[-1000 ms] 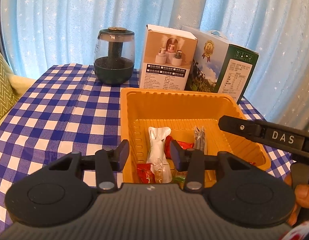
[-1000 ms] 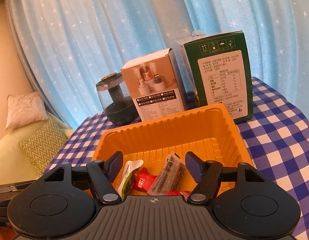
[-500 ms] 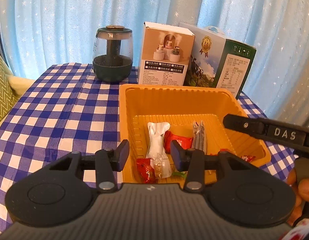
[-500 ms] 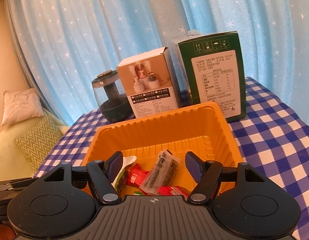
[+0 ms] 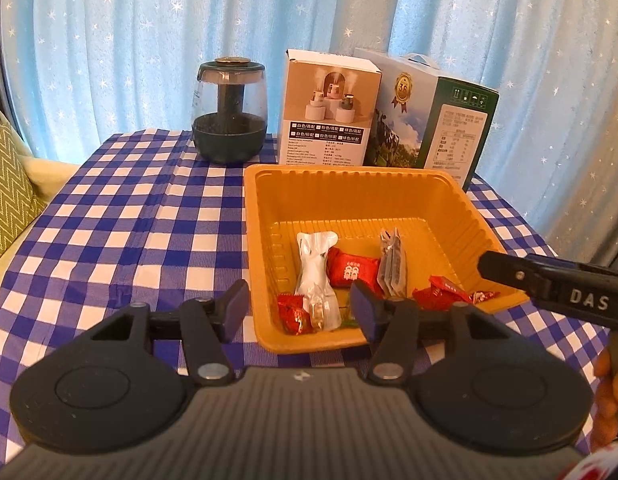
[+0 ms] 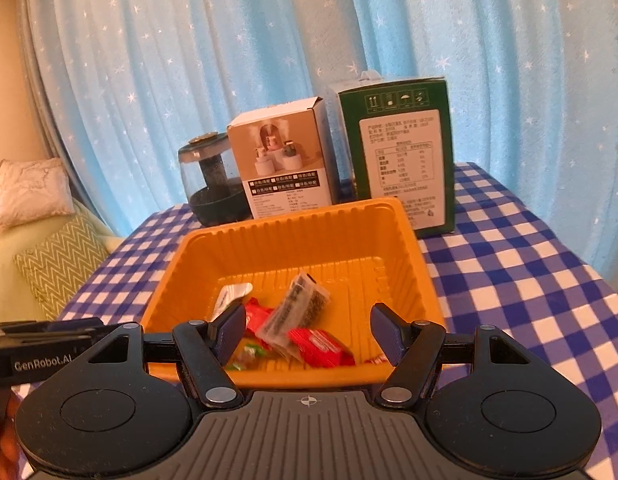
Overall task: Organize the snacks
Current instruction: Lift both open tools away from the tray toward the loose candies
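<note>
Snack packets [image 5: 353, 270] gathered in orange tray [image 5: 349, 184]; none visible on checked tablecloth [image 5: 109, 232]. Left gripper [image 5: 299, 310] just spread wider, empty; right gripper [image 6: 307, 330] released, empty. Probably nearly finished.

Both wrist views look down, close — sharing the orange tray [image 5: 461, 200] [image 6: 405, 236].

Daylight glows through the curtain [image 5: 109, 60] from behind, so both views are bright and evenly lit, with a warm orange-blue cast and only soft shadows under the tray [image 5: 317, 346] and boxes [image 6: 397, 160]. Fisheye bending curves the curtain folds and desk [image 5: 109, 220] edges toward the dark rounded corners. The left view is fairly sharp, while in the right view the red wrappers [image 6: 317, 344] low in the tray smear with slight blur, and box print stays too soft to read.
</note>
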The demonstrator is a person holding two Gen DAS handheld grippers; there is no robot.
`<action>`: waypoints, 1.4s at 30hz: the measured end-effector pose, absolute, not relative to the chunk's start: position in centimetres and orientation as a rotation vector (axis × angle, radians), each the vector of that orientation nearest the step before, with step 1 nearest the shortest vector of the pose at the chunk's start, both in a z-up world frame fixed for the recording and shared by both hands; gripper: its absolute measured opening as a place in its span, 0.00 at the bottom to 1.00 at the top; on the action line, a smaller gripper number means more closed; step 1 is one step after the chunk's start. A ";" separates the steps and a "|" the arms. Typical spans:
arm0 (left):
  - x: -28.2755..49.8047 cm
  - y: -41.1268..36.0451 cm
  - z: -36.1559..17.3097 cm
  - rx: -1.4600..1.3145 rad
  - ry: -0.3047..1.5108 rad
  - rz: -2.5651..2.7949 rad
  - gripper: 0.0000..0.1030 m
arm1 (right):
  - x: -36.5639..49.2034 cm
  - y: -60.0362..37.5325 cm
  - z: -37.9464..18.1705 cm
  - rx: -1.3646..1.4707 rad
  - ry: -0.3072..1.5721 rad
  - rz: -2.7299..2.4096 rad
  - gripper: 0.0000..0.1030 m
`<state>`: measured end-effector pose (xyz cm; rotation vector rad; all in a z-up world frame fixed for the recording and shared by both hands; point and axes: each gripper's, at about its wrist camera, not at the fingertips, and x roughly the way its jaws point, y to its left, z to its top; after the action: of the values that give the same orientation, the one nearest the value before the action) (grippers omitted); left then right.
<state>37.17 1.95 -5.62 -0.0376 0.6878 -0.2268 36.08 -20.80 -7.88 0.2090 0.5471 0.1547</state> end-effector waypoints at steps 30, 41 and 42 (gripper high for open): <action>19.8 3.6 -8.2 -0.012 0.714 -0.207 0.92 | 20.9 -23.7 -11.2 0.267 0.705 0.091 0.67; 16.8 4.2 -10.9 0.005 0.761 -0.210 0.87 | 17.5 -23.7 -13.0 0.293 0.744 0.096 0.67; 16.9 4.1 -11.0 0.010 0.766 -0.212 0.85 | 17.5 -23.6 -13.1 0.295 0.746 0.106 0.67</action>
<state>16.90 4.12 -10.96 0.0103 0.7665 -0.2124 17.49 -23.55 -13.09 0.2946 0.7465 0.1058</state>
